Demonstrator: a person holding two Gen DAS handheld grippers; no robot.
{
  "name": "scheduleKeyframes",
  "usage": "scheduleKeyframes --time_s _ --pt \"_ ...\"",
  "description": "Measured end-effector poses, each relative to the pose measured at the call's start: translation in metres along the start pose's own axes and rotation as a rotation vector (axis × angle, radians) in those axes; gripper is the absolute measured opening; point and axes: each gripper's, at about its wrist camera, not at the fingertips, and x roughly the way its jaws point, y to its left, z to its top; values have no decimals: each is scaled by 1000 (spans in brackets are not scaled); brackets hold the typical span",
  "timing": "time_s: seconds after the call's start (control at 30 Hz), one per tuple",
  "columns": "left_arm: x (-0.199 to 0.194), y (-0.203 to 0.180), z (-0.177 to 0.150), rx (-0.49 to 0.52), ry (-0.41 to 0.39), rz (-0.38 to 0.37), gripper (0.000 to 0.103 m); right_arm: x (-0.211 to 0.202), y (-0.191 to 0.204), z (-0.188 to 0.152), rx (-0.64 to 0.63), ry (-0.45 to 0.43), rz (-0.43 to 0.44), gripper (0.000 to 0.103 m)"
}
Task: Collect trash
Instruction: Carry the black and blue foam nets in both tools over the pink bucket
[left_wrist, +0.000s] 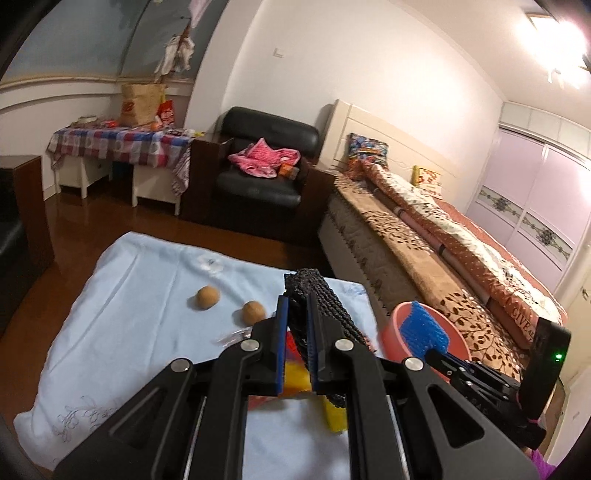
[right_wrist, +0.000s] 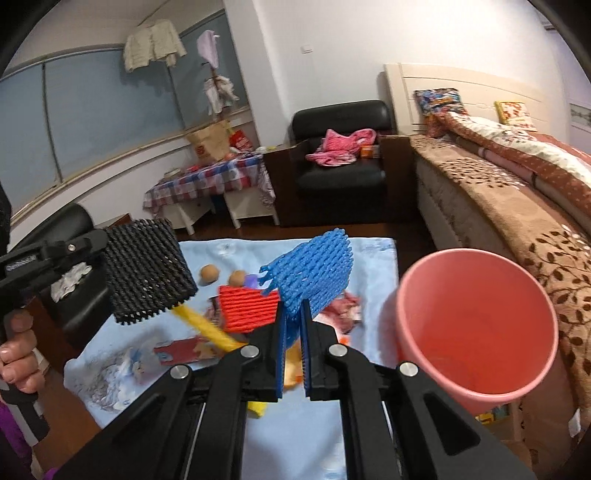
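My left gripper (left_wrist: 298, 302) is shut on a black foam net sleeve (left_wrist: 323, 295), held above the light blue cloth (left_wrist: 140, 295); the sleeve also shows in the right wrist view (right_wrist: 147, 273). My right gripper (right_wrist: 293, 310) is shut on a blue foam net sleeve (right_wrist: 314, 273), held just left of the pink bin (right_wrist: 476, 325). In the left wrist view the blue sleeve (left_wrist: 424, 325) is over the bin's rim (left_wrist: 399, 332). On the cloth lie a red net sleeve (right_wrist: 247, 308), a yellow net sleeve (right_wrist: 207, 325), two walnuts (right_wrist: 209, 274), wrappers (right_wrist: 184, 350) and crumpled paper (right_wrist: 343, 310).
A bed (right_wrist: 517, 184) runs along the right, close behind the bin. A black armchair (right_wrist: 340, 162) with pink clothing stands beyond the cloth. A table with a checked cover (right_wrist: 210, 181) is at the back left. The floor is dark wood (left_wrist: 74, 221).
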Motion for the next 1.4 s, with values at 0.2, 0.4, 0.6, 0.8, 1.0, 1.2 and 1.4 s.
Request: scheduleKeyframes --time_s 0.2,0.4,0.6,0.8,1.0,1.2,1.4 --pt "18 -31 6 39 15 -54 9 -2 -28 2 55 20 -72 6" --pt "46 -66 6 93 49 -94 9 2 -58 -2 105 34 -127 6" --pt "78 -98 2 138 91 -120 9 7 -86 0 145 39 -176 6" --pt "104 -121 -2 165 120 -130 9 11 -105 -4 164 40 -214 7" --pt "127 -139 -8 186 154 -135 9 19 -116 -6 168 43 -240 7" --pt "146 -151 -14 204 184 -138 9 25 -125 -5 177 49 -253 7" --pt "159 -157 -20 211 208 -144 9 32 -128 -7 187 65 -260 7"
